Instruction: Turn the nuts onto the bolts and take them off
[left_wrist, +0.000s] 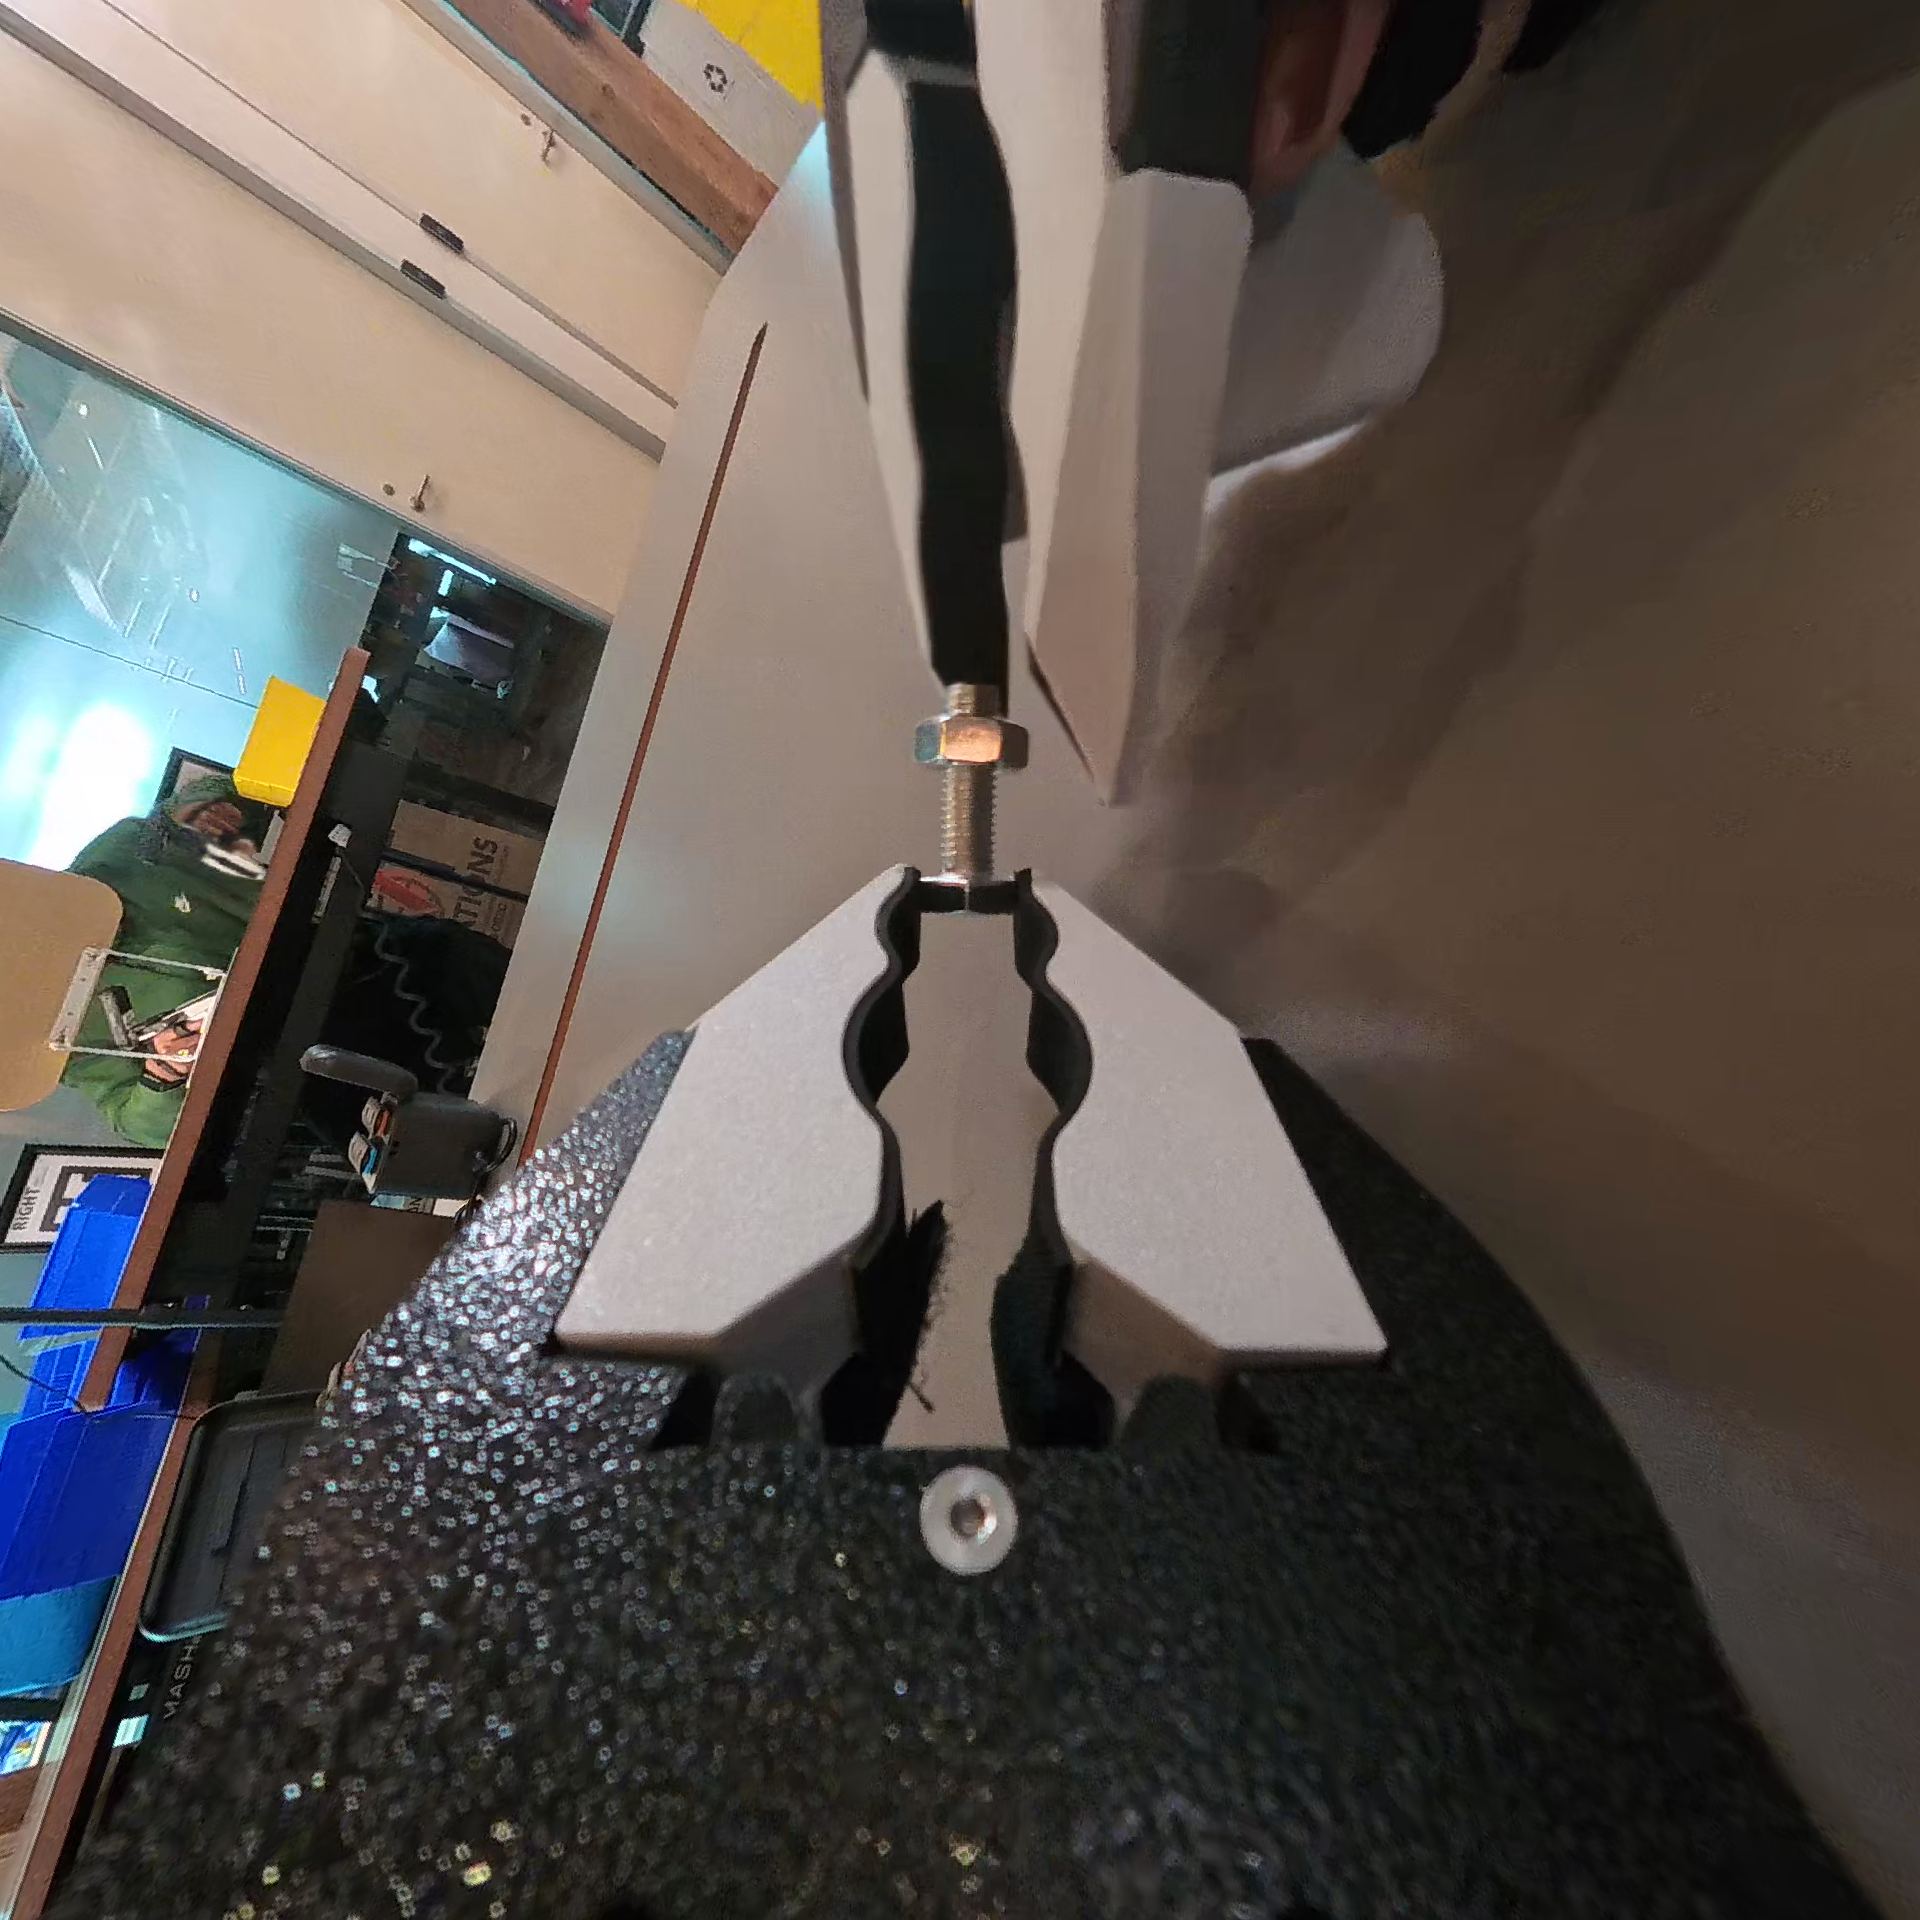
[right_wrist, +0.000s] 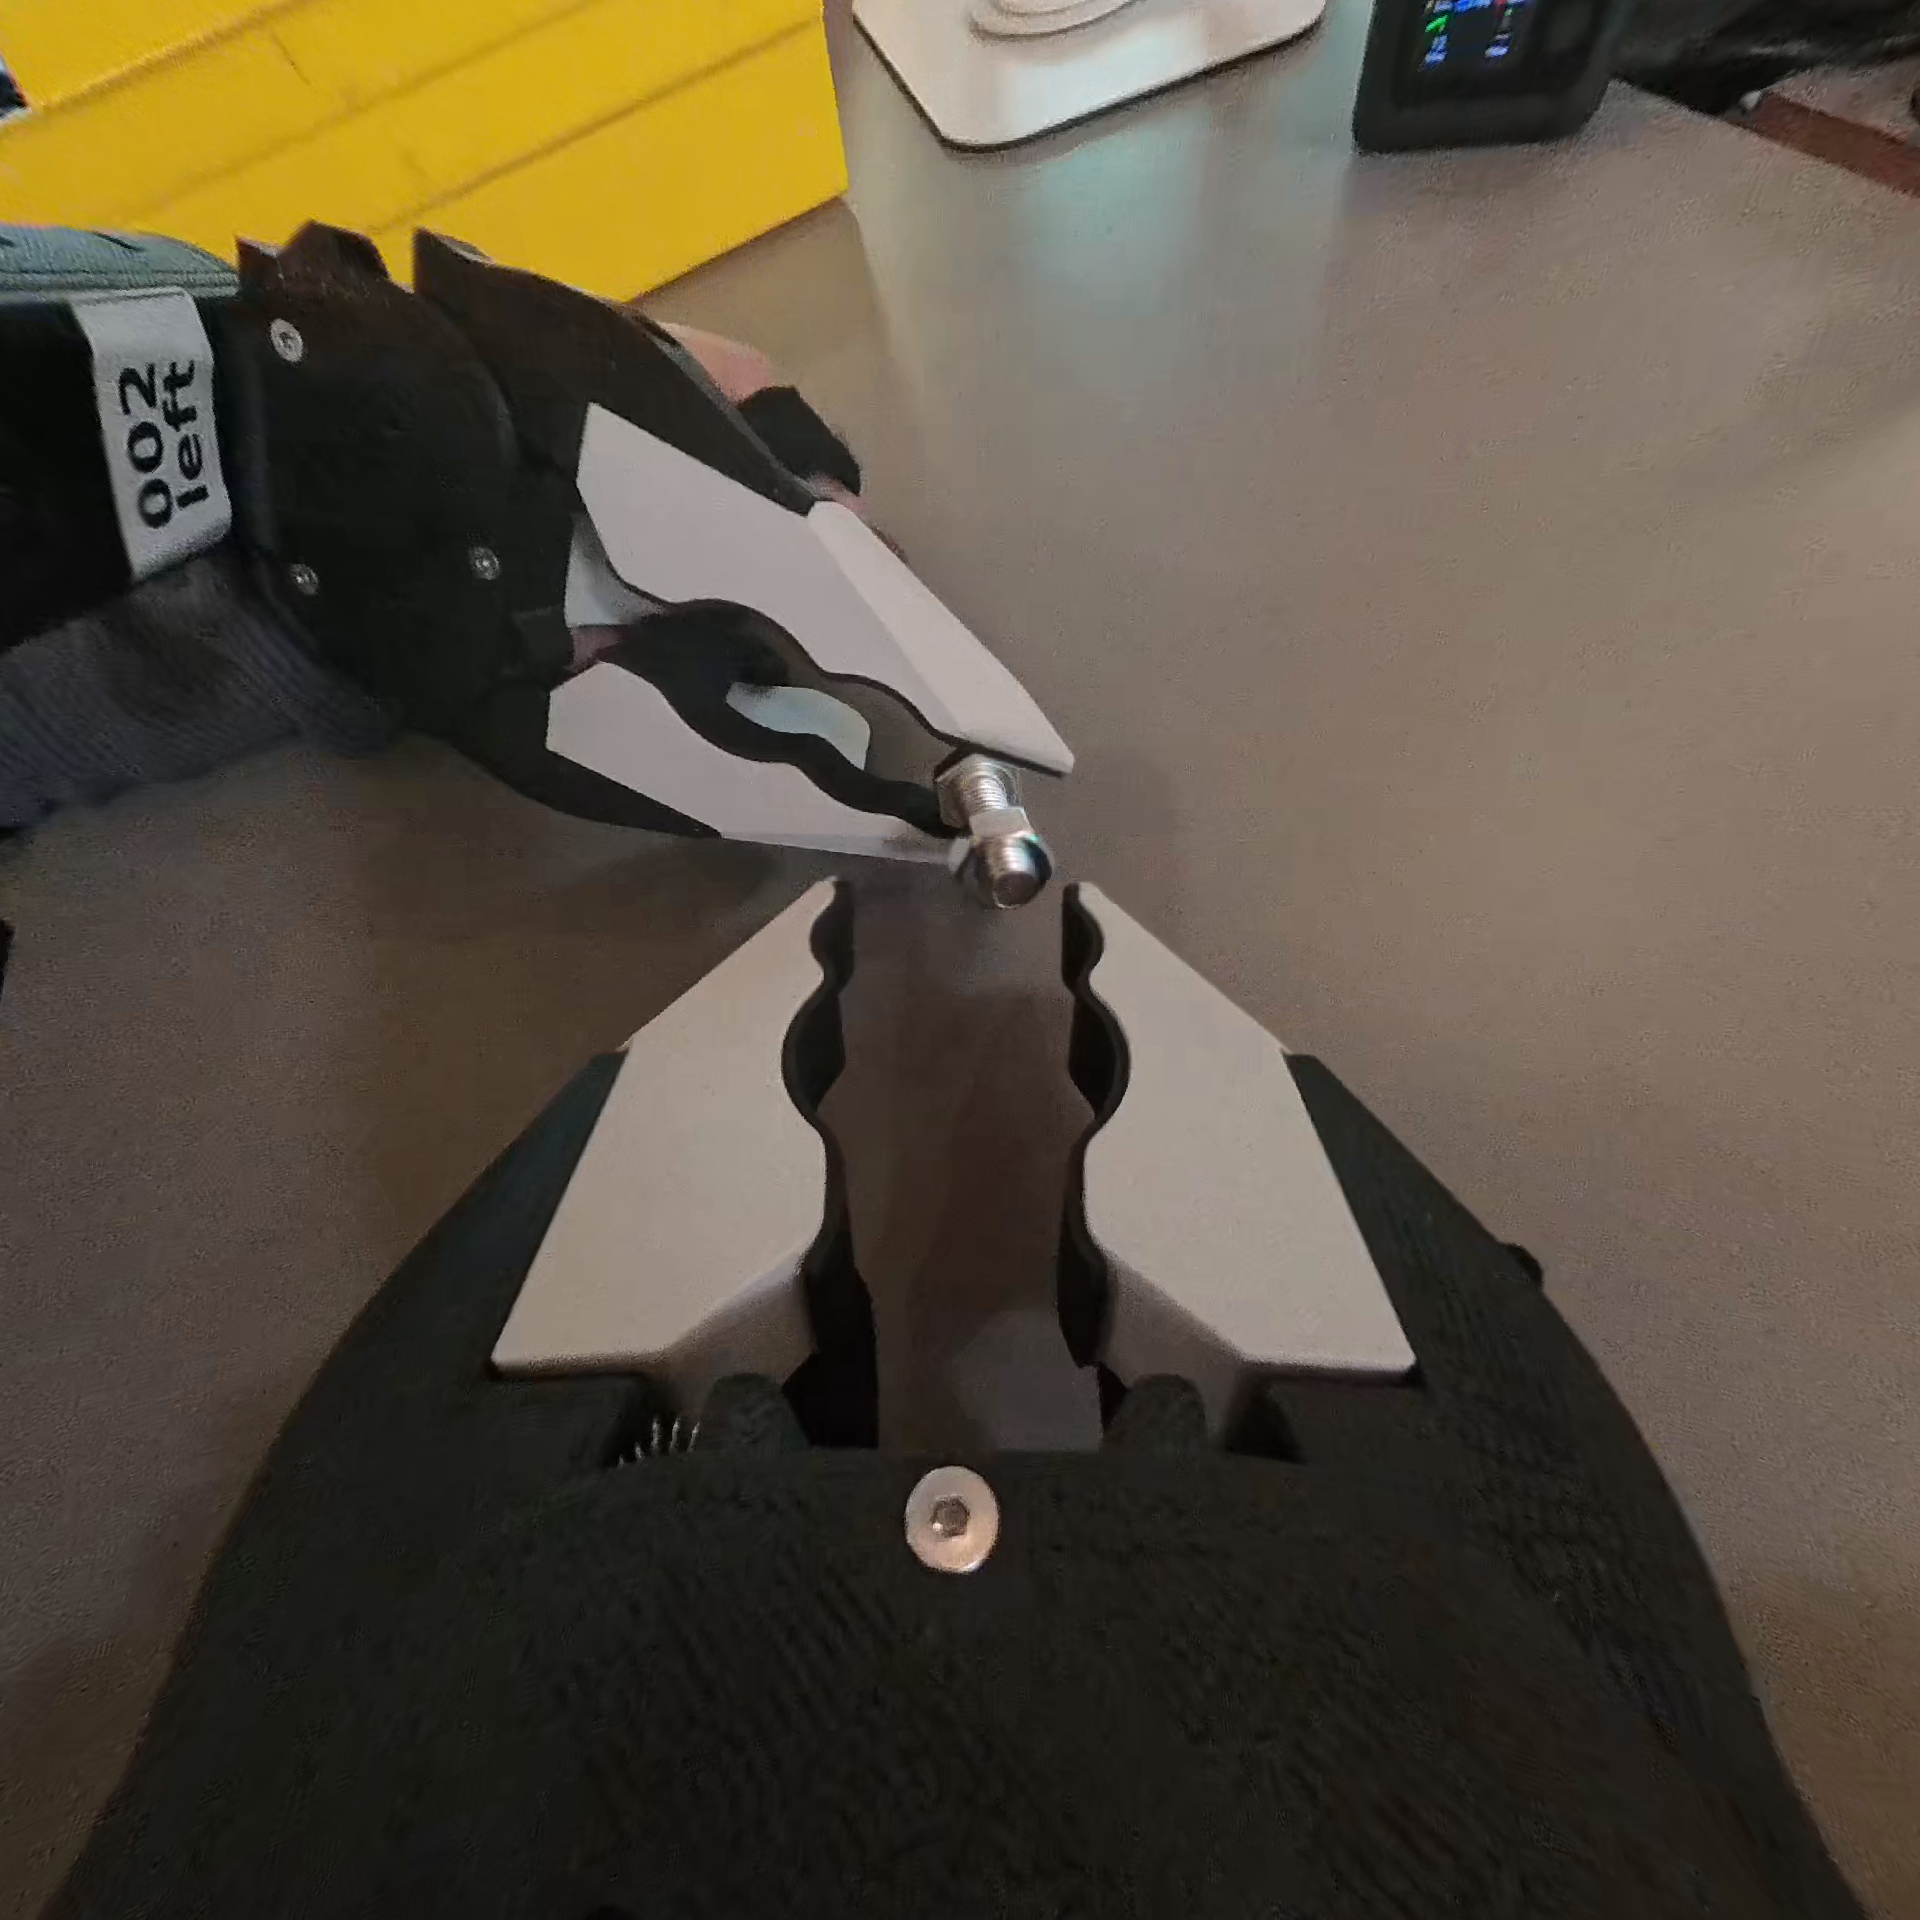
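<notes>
Left gripper clamped down on the head end of a silver bolt, jaws pinched narrow around it, shank sticking straight out past the tips. Hex nut threaded partway on, sitting close to the free end of the shank, a bit of thread poking out beyond it. Same thing from the right wrist view: left gripper coming in from the left side, held by a gloved hand, bolt angled toward the camera with the nut near its tip. Right gripper spread wide, nothing between the fingers, tips just short of the nut and either side of it, not touching as far as can be told. In the left wrist view, right gripper hanging down from the top, blurry, tips right at the bolt's end. All held just above a grey table. Yellow box at the back left, white stand base and small dark device with a lit screen at the far edge.
</notes>
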